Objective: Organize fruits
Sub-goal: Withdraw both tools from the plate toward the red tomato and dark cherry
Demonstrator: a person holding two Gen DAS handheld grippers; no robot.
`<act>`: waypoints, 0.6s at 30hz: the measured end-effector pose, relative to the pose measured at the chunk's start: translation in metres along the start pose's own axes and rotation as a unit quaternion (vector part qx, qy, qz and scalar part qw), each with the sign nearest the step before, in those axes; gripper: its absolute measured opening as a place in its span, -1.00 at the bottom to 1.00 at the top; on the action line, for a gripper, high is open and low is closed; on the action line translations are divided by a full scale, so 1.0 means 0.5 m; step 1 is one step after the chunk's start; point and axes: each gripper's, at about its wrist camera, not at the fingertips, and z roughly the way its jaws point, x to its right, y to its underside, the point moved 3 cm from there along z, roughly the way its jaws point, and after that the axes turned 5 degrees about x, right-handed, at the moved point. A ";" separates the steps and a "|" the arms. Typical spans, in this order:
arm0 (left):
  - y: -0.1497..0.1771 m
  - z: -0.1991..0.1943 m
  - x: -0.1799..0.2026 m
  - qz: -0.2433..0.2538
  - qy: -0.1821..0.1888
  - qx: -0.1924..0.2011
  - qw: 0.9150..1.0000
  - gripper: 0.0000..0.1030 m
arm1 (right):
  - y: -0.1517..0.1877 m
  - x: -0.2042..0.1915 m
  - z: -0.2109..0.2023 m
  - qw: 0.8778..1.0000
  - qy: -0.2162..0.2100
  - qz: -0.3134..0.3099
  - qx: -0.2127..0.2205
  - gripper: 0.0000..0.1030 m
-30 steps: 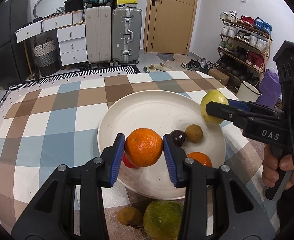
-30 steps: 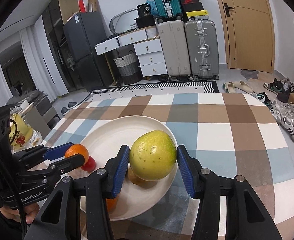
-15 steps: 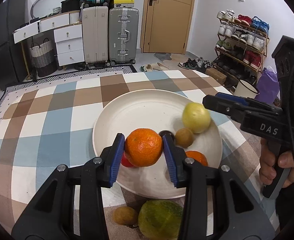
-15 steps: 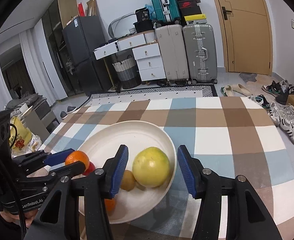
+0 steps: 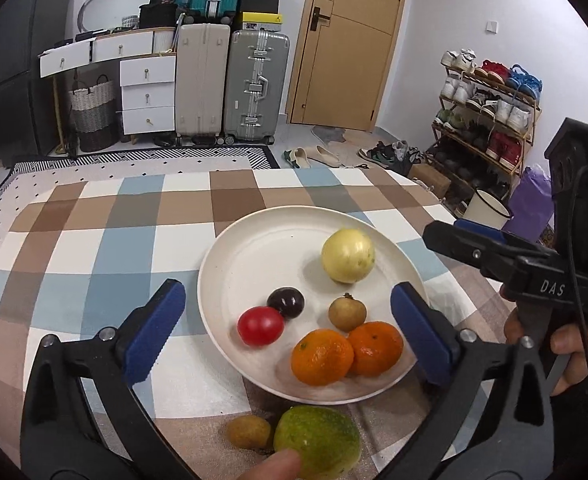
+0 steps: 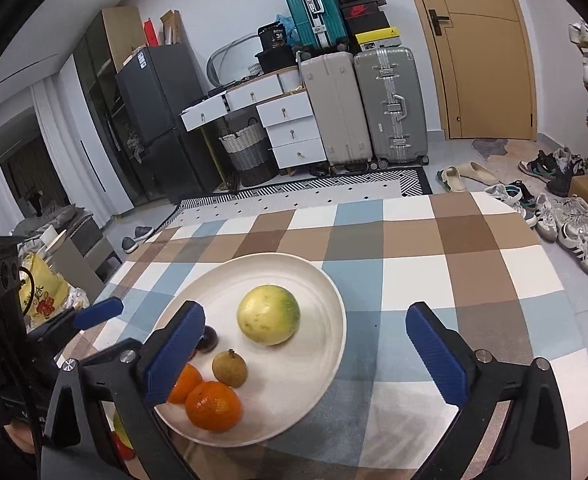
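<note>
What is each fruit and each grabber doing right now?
left gripper: open, holds nothing
right gripper: open, holds nothing
yellow fruit: on plate
two oranges: on plate, touching
tomato: on plate
green fruit: on table, off plate

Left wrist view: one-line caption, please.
Open left gripper above plate holding six fruits; two more wait on the tablecloth.

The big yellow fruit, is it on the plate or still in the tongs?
On the plate. The big yellow fruit sits on the white plate, and the right tongs, which have just been opening, stand wide with nothing held.
</note>
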 end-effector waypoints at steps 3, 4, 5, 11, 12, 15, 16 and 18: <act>-0.002 -0.020 0.001 0.005 -0.013 0.005 1.000 0.99 | 0.001 -0.012 -0.007 1.000 -0.005 -0.017 -0.007 0.99; -0.001 -0.026 0.000 0.006 -0.015 0.006 1.000 0.99 | 0.002 -0.018 -0.011 1.000 -0.002 -0.025 -0.009 0.99; 0.002 -0.033 -0.002 0.006 -0.017 0.006 1.000 0.99 | 0.005 -0.021 -0.014 1.000 -0.002 -0.029 -0.011 0.99; 0.019 -0.073 -0.015 0.007 -0.032 0.003 0.999 0.99 | 0.023 -0.041 -0.052 0.999 0.001 -0.048 -0.014 0.99; 0.021 -0.080 -0.016 0.006 -0.032 0.004 0.999 0.99 | 0.024 -0.041 -0.058 0.999 0.003 -0.048 -0.013 0.99; 0.027 -0.105 -0.018 0.009 -0.034 0.006 0.999 0.99 | 0.033 -0.044 -0.082 0.999 0.003 -0.044 -0.010 0.99; 0.031 -0.115 -0.018 0.010 -0.039 0.008 0.999 0.99 | 0.035 -0.044 -0.087 0.999 0.003 -0.044 -0.010 0.99; 0.036 -0.130 -0.019 0.012 -0.040 0.009 0.999 0.99 | 0.047 -0.047 -0.100 0.999 0.004 -0.046 -0.015 0.99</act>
